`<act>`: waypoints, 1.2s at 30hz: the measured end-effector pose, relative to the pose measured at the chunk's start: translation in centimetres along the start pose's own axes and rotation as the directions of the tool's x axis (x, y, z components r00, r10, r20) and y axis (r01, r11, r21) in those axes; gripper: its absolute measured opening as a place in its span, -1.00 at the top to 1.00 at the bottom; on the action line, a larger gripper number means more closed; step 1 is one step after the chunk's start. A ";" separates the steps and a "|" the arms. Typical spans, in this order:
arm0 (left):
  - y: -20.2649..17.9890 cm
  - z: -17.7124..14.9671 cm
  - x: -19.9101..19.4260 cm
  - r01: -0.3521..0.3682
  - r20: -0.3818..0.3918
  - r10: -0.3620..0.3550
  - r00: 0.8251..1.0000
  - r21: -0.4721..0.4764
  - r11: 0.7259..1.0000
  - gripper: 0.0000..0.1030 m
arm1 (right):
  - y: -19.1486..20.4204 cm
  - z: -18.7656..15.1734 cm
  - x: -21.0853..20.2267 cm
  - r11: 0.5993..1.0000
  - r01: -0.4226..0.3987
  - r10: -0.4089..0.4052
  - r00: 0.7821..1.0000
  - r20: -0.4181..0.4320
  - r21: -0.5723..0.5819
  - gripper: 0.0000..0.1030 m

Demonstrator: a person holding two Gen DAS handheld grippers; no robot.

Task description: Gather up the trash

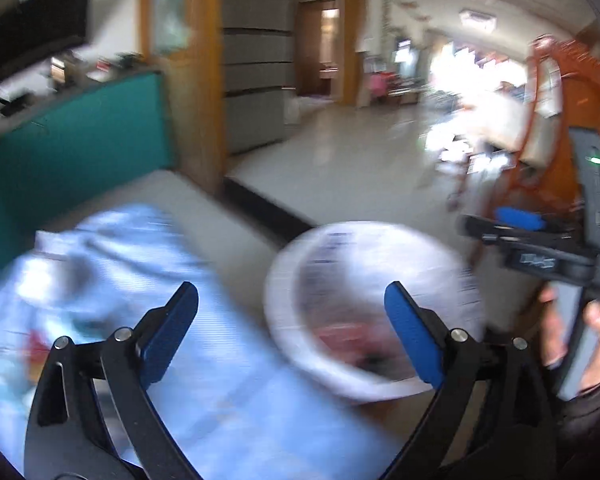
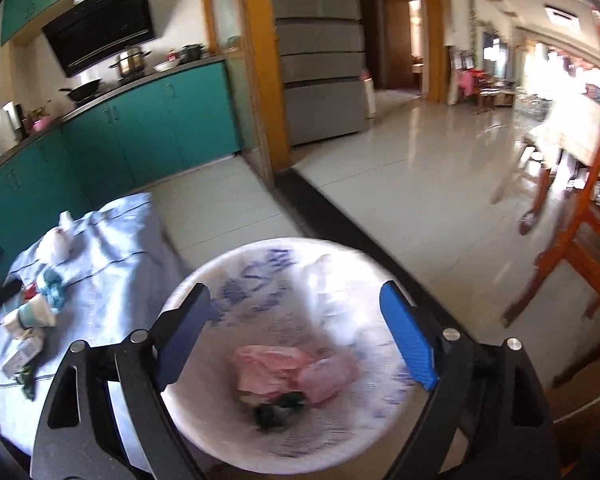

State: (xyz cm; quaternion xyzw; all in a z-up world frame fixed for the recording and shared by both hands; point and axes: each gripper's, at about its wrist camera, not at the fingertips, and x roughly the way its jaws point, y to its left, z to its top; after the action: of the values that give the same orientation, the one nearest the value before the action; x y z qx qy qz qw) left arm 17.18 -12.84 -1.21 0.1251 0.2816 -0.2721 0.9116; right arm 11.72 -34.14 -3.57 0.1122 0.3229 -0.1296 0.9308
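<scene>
Kitchen floor, teal cabinets (image 2: 148, 120) behind. I've got both claws spread, empty: right gripper (image 2: 296, 332) over the lined bin (image 2: 340, 264), pink wrapper (image 2: 296, 368) lying inside; left gripper (image 1: 292, 332) between bin and cloth (image 2: 100, 248), where more trash (image 2: 40, 312) waits.

- A low surface draped in a pale blue cloth (image 2: 112, 264), creased, stands on the tiled floor (image 2: 420, 184).
- Scattered on the cloth's left side: crumpled white wrappers (image 2: 54, 246), a teal scrap (image 2: 54, 282), a small carton (image 2: 22, 354).
- A white-lined bin (image 2: 188, 292) stands just beside the cloth.
</scene>
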 end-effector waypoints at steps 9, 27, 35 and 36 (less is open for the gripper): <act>20.7 -4.7 -6.5 -0.527 -0.067 0.552 0.831 -0.409 0.744 -0.91 | 18.0 4.6 4.5 0.927 -0.325 0.320 0.946 -0.056 -0.188 -0.65; 34.6 -13.7 -3.4 -0.476 -0.306 0.365 0.879 -0.583 0.658 -0.91 | 45.9 4.0 25.5 0.865 -0.434 0.248 0.807 -0.536 -0.253 -0.38; 34.4 -14.3 -0.6 -0.312 -0.253 0.187 0.949 -0.674 0.669 -0.25 | 43.9 3.3 23.5 0.819 -0.515 0.310 0.768 -0.560 -0.253 0.31; 34.3 -14.5 -0.5 -0.300 -0.255 0.167 0.952 -0.684 0.665 -0.11 | 43.7 3.3 22.8 0.812 -0.523 0.318 0.767 -0.557 -0.258 0.31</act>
State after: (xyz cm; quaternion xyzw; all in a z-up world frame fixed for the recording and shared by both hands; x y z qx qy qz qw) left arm 29.79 21.10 -10.11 -0.1814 0.4231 -0.0099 0.8877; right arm 44.61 2.17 -10.00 0.0202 0.5320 0.1885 0.8252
